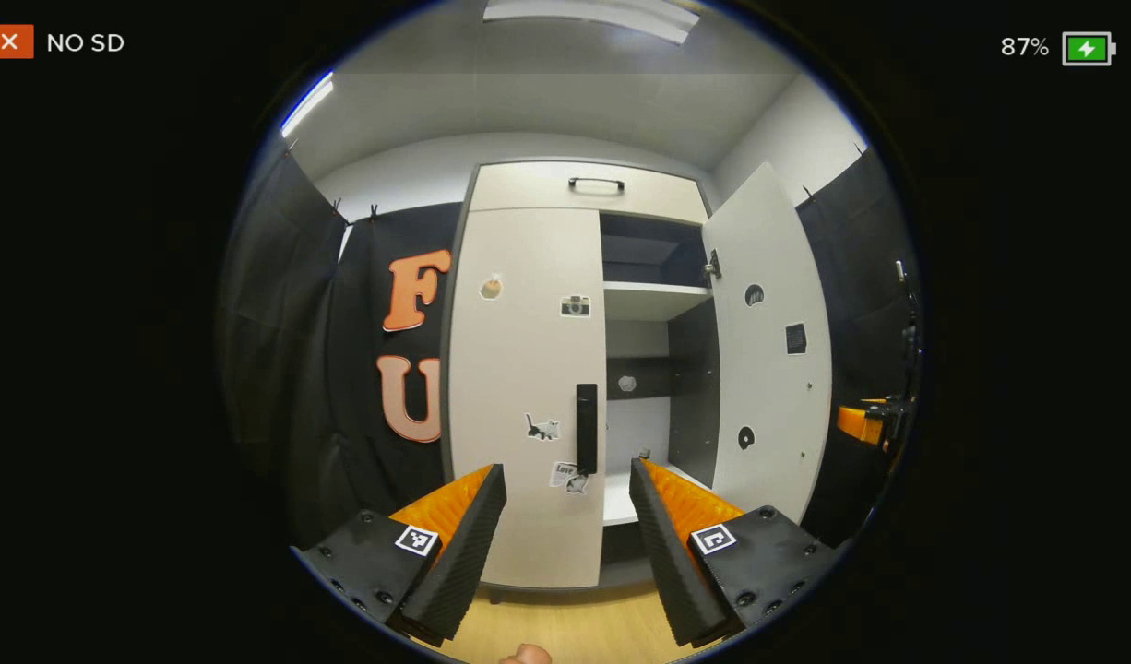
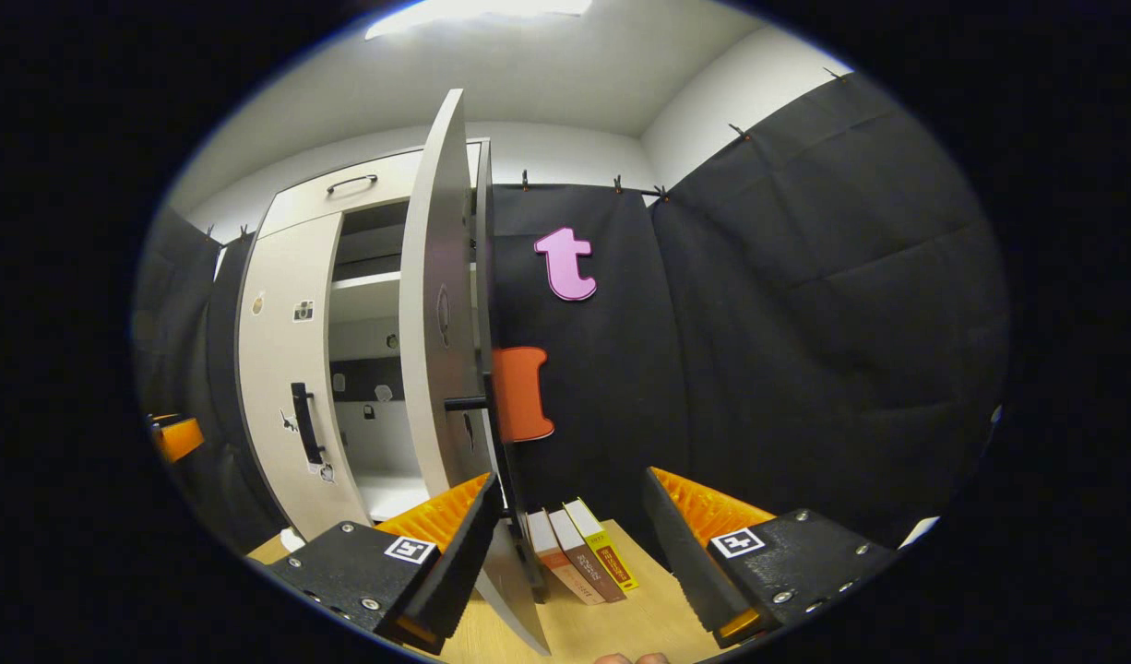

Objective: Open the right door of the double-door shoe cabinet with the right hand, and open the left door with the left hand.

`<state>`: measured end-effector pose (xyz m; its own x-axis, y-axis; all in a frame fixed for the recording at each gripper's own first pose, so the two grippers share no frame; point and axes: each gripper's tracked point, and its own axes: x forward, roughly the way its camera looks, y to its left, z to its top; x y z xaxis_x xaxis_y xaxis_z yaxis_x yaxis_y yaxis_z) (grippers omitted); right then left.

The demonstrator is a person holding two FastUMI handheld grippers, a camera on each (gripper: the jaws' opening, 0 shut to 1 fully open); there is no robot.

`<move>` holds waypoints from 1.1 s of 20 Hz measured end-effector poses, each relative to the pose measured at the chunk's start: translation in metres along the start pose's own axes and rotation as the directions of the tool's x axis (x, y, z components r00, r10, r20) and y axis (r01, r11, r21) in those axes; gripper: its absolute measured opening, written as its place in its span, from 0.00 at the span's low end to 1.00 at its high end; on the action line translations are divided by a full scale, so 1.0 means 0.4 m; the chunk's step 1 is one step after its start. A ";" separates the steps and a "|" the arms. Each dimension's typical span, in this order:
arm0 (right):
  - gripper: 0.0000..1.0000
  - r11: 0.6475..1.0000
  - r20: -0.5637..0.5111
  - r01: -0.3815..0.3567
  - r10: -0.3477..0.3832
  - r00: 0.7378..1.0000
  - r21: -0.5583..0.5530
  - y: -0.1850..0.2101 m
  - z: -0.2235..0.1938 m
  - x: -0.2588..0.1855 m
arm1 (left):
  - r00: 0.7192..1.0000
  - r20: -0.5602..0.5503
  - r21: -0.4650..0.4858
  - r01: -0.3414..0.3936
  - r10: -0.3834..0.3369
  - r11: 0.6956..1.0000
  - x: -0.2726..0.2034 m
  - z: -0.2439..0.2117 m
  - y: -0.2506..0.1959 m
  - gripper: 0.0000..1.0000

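Observation:
The pale shoe cabinet stands straight ahead in the left gripper view. Its left door is closed, with a black upright handle near its inner edge. The right door is swung wide open, baring the shelves. My left gripper is open, short of the left door's handle, with nothing between its fingers. In the right gripper view the open right door stands edge-on, its handle sticking out. My right gripper is open, its left finger beside the door's lower edge.
Three books stand on the wooden floor behind the open door, against the black cloth wall. A drawer with a handle tops the cabinet. The other gripper shows at the far right and far left.

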<state>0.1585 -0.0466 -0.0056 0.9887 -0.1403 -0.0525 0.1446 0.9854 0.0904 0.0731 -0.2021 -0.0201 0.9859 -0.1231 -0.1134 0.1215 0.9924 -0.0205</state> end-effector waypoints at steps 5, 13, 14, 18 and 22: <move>0.93 1.000 0.019 0.014 -0.013 1.000 -0.024 -0.013 -0.002 0.015 | 0.999 0.015 0.042 -0.052 0.052 0.998 0.139 -0.020 -0.017 0.81; 0.93 1.000 0.048 0.006 -0.006 0.999 0.000 -0.009 0.003 0.027 | 0.997 0.022 0.038 -0.071 0.070 0.997 0.342 -0.055 -0.033 0.81; 0.93 1.000 0.057 0.009 -0.009 0.998 -0.003 -0.011 0.004 0.030 | 0.996 0.031 0.052 -0.083 0.082 0.995 0.366 -0.050 -0.025 0.81; 0.93 1.000 0.094 0.026 -0.025 0.995 -0.014 -0.022 0.018 0.033 | 0.992 0.055 0.086 -0.117 0.113 0.989 0.442 -0.047 -0.007 0.81; 0.93 0.999 0.131 0.033 -0.029 0.991 -0.029 -0.031 0.033 0.032 | 0.994 0.041 0.058 -0.108 0.106 0.992 0.503 -0.058 -0.004 0.81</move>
<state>0.1698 -0.0617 0.0056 0.9807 -0.1801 0.0757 0.1758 0.9826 0.0596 0.2686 -0.2288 -0.0658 0.9971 -0.0172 -0.0741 0.0209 0.9985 0.0497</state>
